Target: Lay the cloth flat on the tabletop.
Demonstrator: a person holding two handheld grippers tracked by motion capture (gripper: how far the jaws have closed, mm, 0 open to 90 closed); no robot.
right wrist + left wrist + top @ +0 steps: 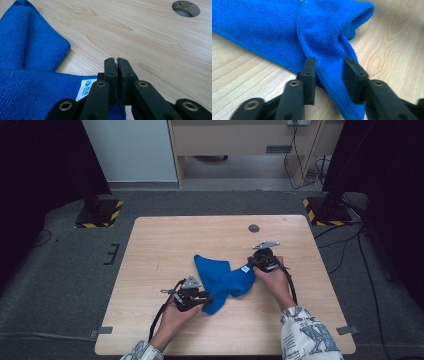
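- Blue cloth [222,281] lies rumpled and folded near the middle of the worktop [165,245], a little toward the person's edge.
- Left gripper [329,72] sits at the cloth's near corner; the jaws straddle a folded point of cloth with a narrow gap, pads not yet pressing.
- Right gripper [117,65] is clamped tight on the cloth's right-hand corner, beside its white label [87,89]; a sliver of cloth shows between the pads.
- A round cable hole [185,8] opens in the worktop toward the far right corner.
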